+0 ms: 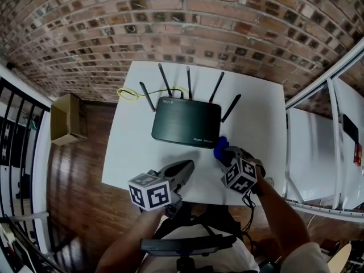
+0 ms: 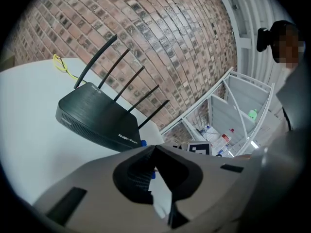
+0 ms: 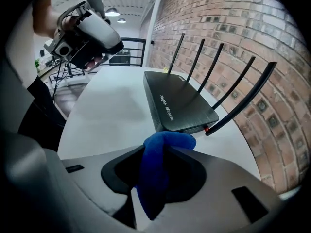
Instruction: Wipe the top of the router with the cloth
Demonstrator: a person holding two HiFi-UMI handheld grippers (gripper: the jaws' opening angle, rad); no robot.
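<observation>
The router (image 1: 186, 121) is a flat, dark box with five thin antennas standing along its back edge and pale lettering on its front edge. It lies on the far half of the white table (image 1: 136, 149), at about 12 o'clock from the table's middle.

The blue cloth (image 1: 220, 148) is near the router's corner at 4 o'clock, above the table and apart from the router's top. Your right gripper (image 1: 226, 153) has its jaws closed on this cloth, and a rounded fold of it bulges out past the tips. Your left gripper (image 1: 189, 165) is at 6 o'clock from the router; its jaws are pressed together with nothing between them.

Only the head view shows the yellow cable (image 1: 128, 94) behind the router at 10 o'clock and the cardboard box (image 1: 67, 118) on the dark wooden floor (image 1: 79, 181). Only the left gripper view shows small bottles (image 2: 226, 139) on the white metal rack (image 2: 233, 106). Only the right gripper view shows a black railing (image 3: 130, 50).

A brick wall (image 1: 182, 21) stands just behind the table.
</observation>
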